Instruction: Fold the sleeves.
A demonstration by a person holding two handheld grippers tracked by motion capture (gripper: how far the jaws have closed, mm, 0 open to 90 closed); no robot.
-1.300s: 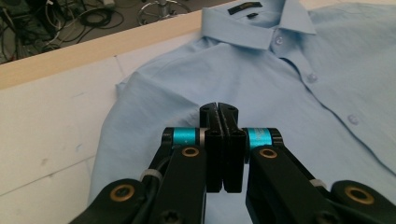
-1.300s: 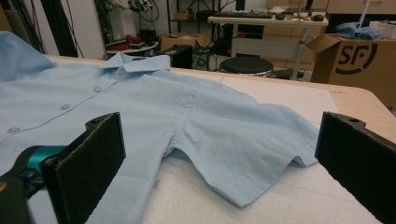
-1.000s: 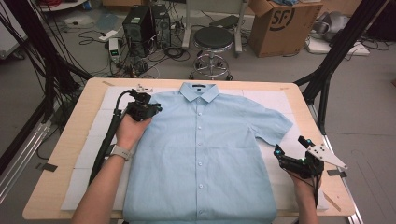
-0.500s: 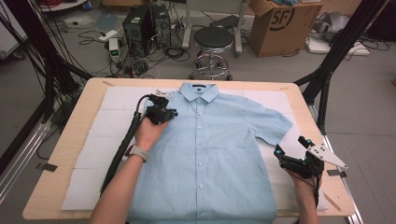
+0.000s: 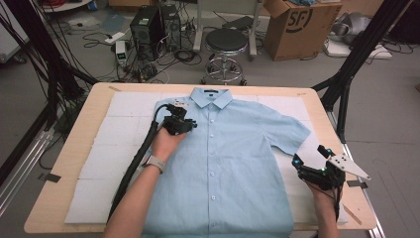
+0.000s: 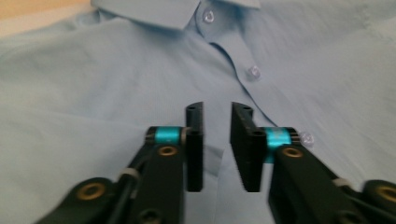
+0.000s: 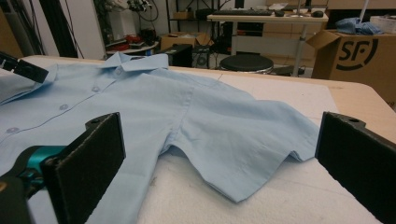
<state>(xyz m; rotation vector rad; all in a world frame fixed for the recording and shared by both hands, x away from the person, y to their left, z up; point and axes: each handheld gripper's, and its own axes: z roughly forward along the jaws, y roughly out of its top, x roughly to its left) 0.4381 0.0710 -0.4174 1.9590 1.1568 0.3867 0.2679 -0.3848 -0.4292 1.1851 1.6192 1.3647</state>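
Observation:
A light blue short-sleeved shirt (image 5: 233,168) lies flat and buttoned, collar at the far side. My left gripper (image 5: 184,123) hovers over the chest just below the collar (image 6: 154,11), left of the button line. Its jaws have just been opening, and my left gripper (image 6: 217,109) now shows a narrow gap with nothing clamped; only the shirt (image 6: 93,70) lies beneath. My right gripper (image 5: 309,157) rests at the table's right side, facing the right sleeve (image 7: 243,135). The jaws of my right gripper (image 7: 219,135) stand wide apart and empty.
The shirt lies on a white padded mat (image 5: 119,134) covering a wooden table (image 5: 74,163). Beyond the far edge stand a round stool (image 5: 225,42), a cardboard box (image 5: 292,25) and a computer tower (image 5: 146,25). Black frame struts (image 5: 356,64) rise at both sides.
My left hand has moved from the shirt's left shoulder rightward and lower, toward the button line below the collar. The right gripper has not moved.

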